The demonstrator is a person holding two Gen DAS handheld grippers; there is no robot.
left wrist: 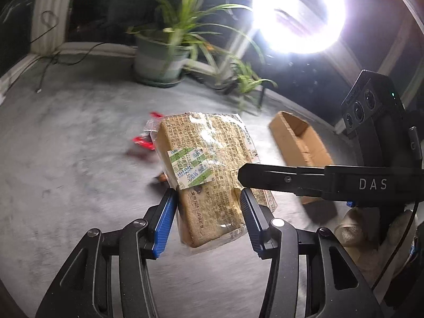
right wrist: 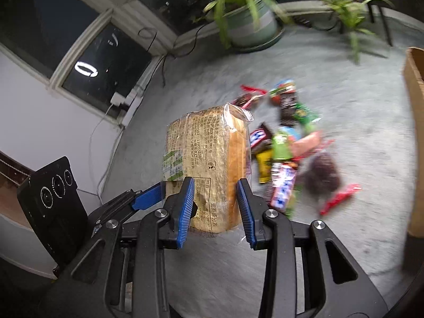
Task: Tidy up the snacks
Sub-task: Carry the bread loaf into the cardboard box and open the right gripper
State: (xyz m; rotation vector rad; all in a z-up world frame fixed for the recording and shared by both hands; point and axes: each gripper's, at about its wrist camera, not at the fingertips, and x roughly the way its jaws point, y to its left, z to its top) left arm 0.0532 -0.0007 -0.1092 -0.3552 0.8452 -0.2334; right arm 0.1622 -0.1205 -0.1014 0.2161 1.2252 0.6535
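Observation:
A bagged loaf of sliced bread (left wrist: 209, 175) is held off the grey carpet by both grippers at once. My left gripper (left wrist: 208, 212) is shut on its near end, blue pads against both sides. My right gripper (right wrist: 216, 206) is shut on the same loaf (right wrist: 209, 164), pads on both faces. The right gripper's finger (left wrist: 286, 179) crosses the left wrist view from the right. The left gripper's blue fingertip (right wrist: 148, 196) shows at the loaf's left in the right wrist view. A pile of candy bars and snack packets (right wrist: 288, 153) lies on the carpet behind the loaf.
An open cardboard box (left wrist: 299, 143) lies on the carpet to the right; its wall (right wrist: 416, 137) fills the right edge of the right wrist view. A potted plant (right wrist: 249, 23) stands by the window. A bright ring light (left wrist: 299, 13) glares. Cables (right wrist: 106, 143) run along the wall.

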